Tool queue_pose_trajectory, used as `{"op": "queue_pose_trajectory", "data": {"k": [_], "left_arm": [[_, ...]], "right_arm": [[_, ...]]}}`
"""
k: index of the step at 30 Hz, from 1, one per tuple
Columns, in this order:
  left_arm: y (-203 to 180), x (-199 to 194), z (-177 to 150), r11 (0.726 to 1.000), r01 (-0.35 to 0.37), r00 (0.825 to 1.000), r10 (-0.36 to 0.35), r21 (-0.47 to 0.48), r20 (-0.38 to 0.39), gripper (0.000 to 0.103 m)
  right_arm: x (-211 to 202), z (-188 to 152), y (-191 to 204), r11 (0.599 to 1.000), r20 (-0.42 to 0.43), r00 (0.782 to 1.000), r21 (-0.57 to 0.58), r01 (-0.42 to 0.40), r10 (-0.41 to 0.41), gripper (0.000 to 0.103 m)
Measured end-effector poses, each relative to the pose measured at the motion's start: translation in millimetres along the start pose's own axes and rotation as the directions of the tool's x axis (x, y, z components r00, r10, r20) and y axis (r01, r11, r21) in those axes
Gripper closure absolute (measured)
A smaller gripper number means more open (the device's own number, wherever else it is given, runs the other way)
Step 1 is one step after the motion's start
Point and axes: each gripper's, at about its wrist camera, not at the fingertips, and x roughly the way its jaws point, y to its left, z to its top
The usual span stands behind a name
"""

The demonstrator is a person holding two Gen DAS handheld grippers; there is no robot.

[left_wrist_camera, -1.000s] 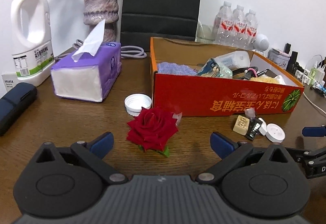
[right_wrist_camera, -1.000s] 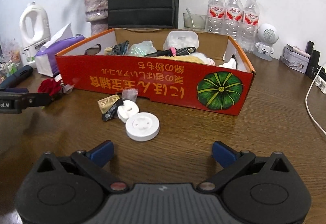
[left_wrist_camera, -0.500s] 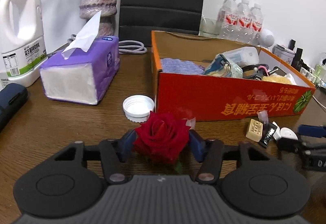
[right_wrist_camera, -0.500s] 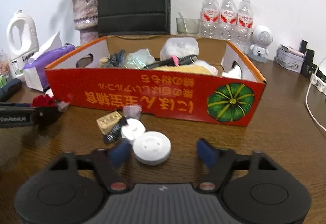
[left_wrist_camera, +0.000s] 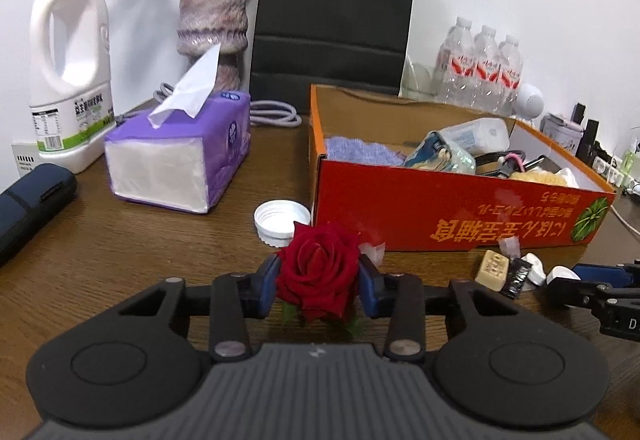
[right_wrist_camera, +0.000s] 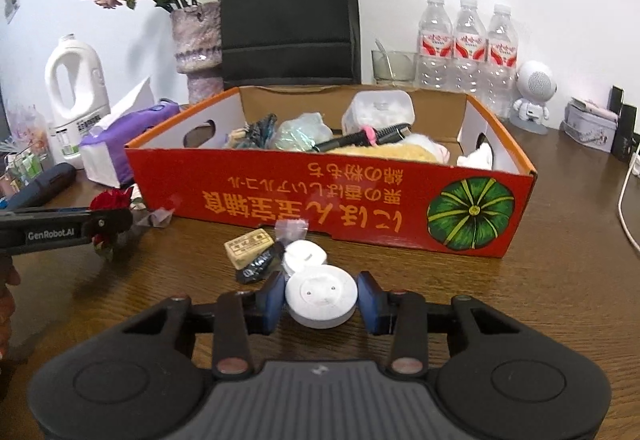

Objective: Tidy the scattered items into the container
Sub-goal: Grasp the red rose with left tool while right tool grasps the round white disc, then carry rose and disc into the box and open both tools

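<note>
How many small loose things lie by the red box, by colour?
Red: 1 (rose)
White: 3 (cap, disc, puck)
Tan: 1 (packet)
Black: 1 (sachet)
Clear: 2 (wrappers)
Total: 8

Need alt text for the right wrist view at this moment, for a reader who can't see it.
The right gripper has just been closing around a white round disc on the wooden table, in front of a red cardboard box holding assorted items. At far left, the left gripper holds a red rose.
</note>
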Motion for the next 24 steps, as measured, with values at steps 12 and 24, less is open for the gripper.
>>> {"op": "queue_pose_trajectory", "data": {"k": [12, 24], "left_arm": [[-38.5, -54.8, 18.8, 0.987, 0.155, 0.979, -0.159, 0.039, 0.124, 0.063], [-66.0, -44.0, 77.2, 0.974, 0.222, 0.958, -0.228, 0.052, 0.175, 0.063]], "right_arm": [[-40.7, 8.3, -12.4, 1.0, 0.083, 0.996, 0.014, 0.009, -0.01, 0.065], [-53.9, 63.6, -22.2, 1.0, 0.197, 0.98, -0.006, 0.013, -0.012, 0.065]]}}
